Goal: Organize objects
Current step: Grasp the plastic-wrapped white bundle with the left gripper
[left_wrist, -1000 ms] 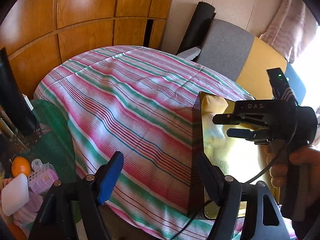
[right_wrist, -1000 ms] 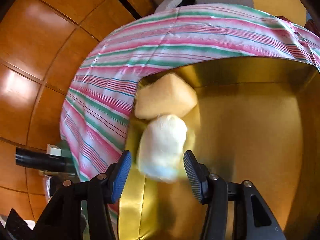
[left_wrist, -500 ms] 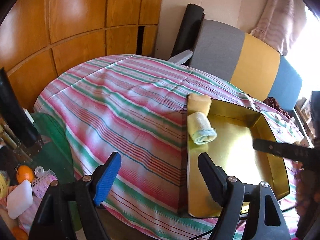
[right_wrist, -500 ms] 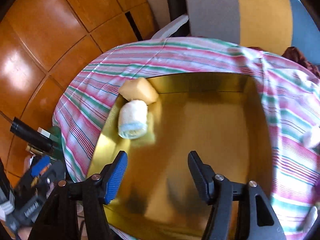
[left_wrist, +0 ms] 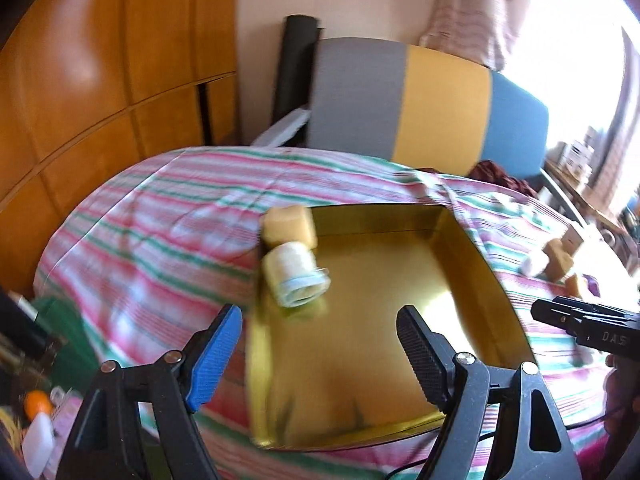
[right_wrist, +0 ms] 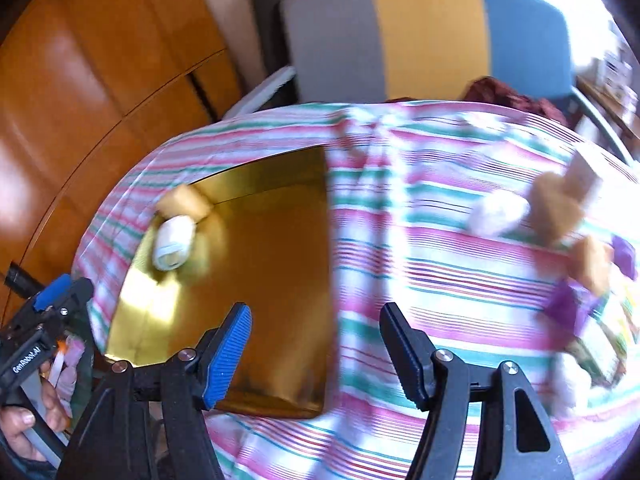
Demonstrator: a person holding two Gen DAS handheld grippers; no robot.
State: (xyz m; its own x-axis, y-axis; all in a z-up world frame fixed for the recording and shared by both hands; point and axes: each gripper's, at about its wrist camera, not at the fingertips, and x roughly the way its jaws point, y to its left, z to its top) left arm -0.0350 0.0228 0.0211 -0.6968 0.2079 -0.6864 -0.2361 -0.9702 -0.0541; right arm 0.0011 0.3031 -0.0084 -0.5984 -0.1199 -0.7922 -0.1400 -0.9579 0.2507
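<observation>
A gold tray (left_wrist: 400, 304) (right_wrist: 276, 208) lies on the striped tablecloth (left_wrist: 160, 216). In its far left corner sit a yellow sponge block (left_wrist: 288, 226) (right_wrist: 184, 200) and a rolled white towel (left_wrist: 294, 274) (right_wrist: 172, 242). My left gripper (left_wrist: 320, 354) hangs open over the tray's near left edge, nothing between its fingers. My right gripper (right_wrist: 316, 356) is over the tray's right rim and the cloth; its jaws are opening and hold nothing. It also shows at the right edge of the left wrist view (left_wrist: 588, 322). To the right lie another white roll (right_wrist: 496, 212) and tan sponge pieces (right_wrist: 556, 208).
More small items, purple and tan (right_wrist: 588, 280), cluster at the table's right edge. A grey, yellow and blue chair back (left_wrist: 420, 100) stands behind the table, wooden panels (left_wrist: 100, 60) at the left. Clutter with an orange (left_wrist: 38, 404) sits below the table's left edge.
My right gripper let go of the white roll in the tray's corner, opened and swung back and right over the cloth. The left gripper also drew back and turned right.
</observation>
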